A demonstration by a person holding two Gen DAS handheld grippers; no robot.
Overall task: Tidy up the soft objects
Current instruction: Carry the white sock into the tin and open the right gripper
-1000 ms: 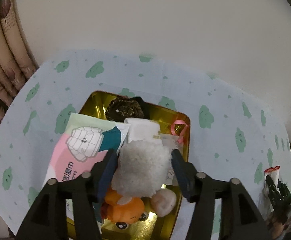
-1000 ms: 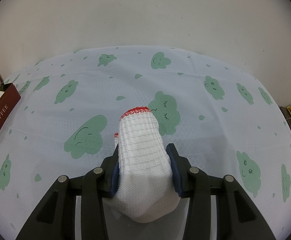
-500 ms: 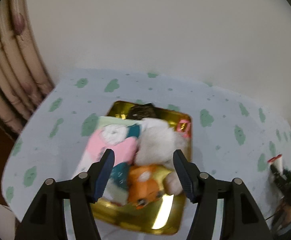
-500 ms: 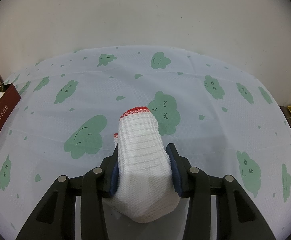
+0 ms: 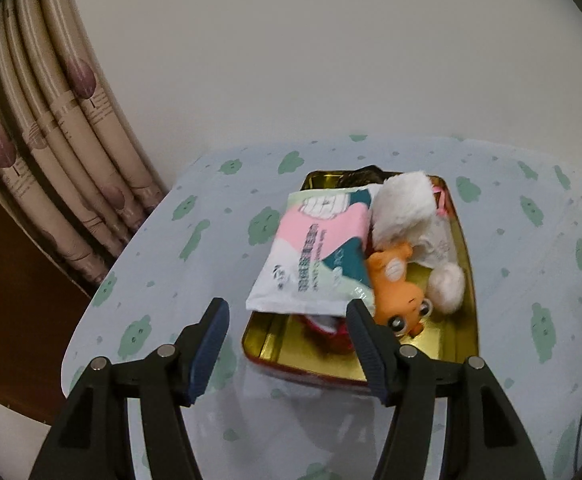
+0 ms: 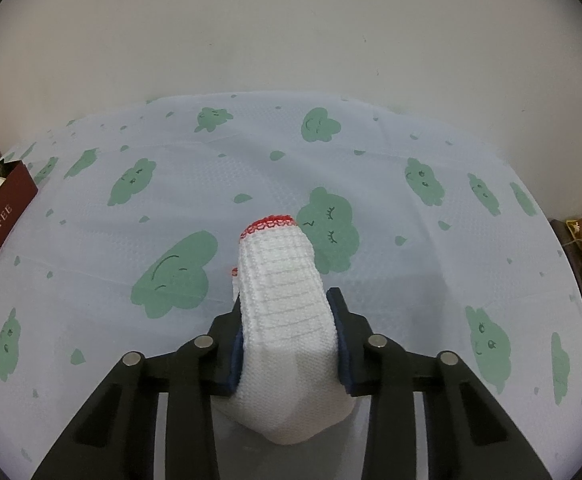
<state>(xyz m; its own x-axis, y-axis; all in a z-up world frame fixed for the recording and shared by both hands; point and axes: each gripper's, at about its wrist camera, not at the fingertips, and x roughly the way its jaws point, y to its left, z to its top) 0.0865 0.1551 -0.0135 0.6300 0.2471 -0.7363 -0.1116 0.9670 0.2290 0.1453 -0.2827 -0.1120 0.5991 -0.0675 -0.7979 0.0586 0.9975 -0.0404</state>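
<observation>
Closing on a white knitted sock lying on the cloud-print tablecloth: our right gripper, pads pressing its sides. Left gripper: wide apart, empty, short of the gold tin (wet-wipes pack, white plush, orange toy inside). We should pinch firmly, then lift clear.

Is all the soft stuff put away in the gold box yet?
Nearly. Done: the gold tin already holds a wipes pack, a white fluffy toy and an orange plush. In hand: the right gripper is closing on a white knitted sock above the tablecloth. The left gripper is open and empty. Left: the sock probably goes in the tin next.
</observation>
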